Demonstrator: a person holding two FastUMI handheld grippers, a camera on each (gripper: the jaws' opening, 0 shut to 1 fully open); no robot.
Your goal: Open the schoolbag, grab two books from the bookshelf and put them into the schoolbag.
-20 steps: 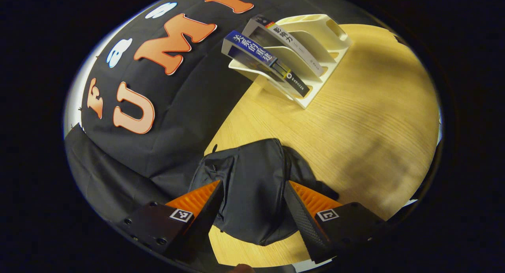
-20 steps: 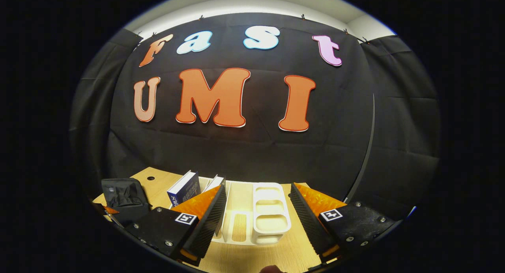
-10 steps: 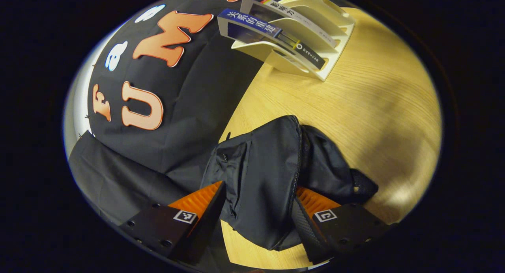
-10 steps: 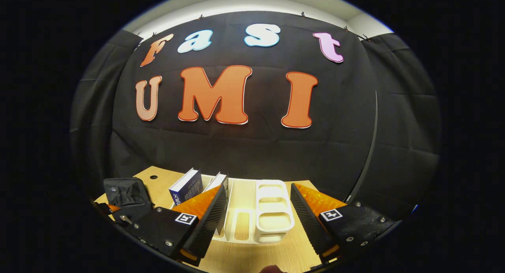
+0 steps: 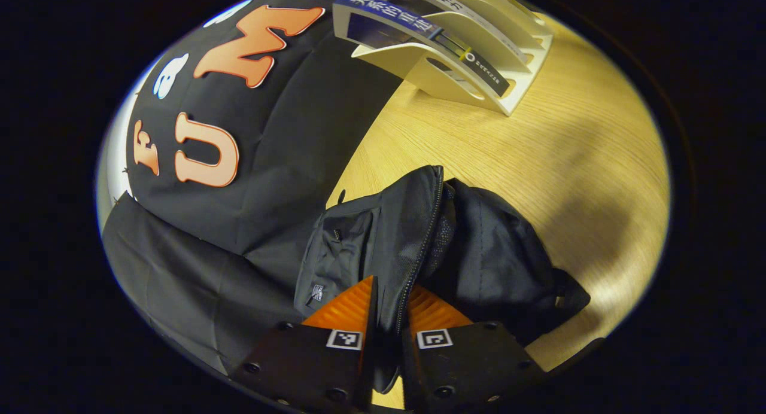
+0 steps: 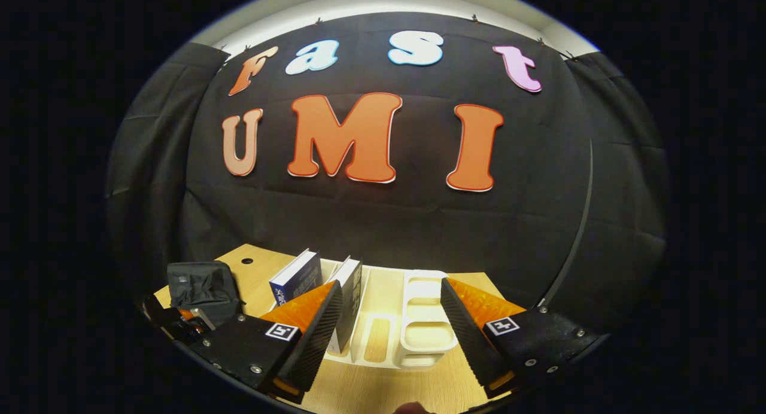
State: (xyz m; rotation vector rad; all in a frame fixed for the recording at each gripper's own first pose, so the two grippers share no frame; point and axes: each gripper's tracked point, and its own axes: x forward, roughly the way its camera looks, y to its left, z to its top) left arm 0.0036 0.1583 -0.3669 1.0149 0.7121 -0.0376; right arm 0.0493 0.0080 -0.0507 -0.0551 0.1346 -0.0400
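Step in hand: opening the schoolbag (image 5: 479, 252), which lies on the worktop (image 5: 538, 163) against the booth wall. The left gripper (image 5: 389, 306) is pinching the bag's edge at the zip line, fingers nearly together on the fabric. The zip runs away from the gripper toward the bookshelf (image 5: 508, 97); the bag's long axis follows it. Next move, by judgement: lift or pull the flap to widen the mouth. The right gripper (image 6: 389, 318) is spread, hovering before the shelf, where two books (image 6: 296, 276) stand leaning.

Gaping right tool (image 6: 389, 318) before bookshelf (image 6: 419, 336)
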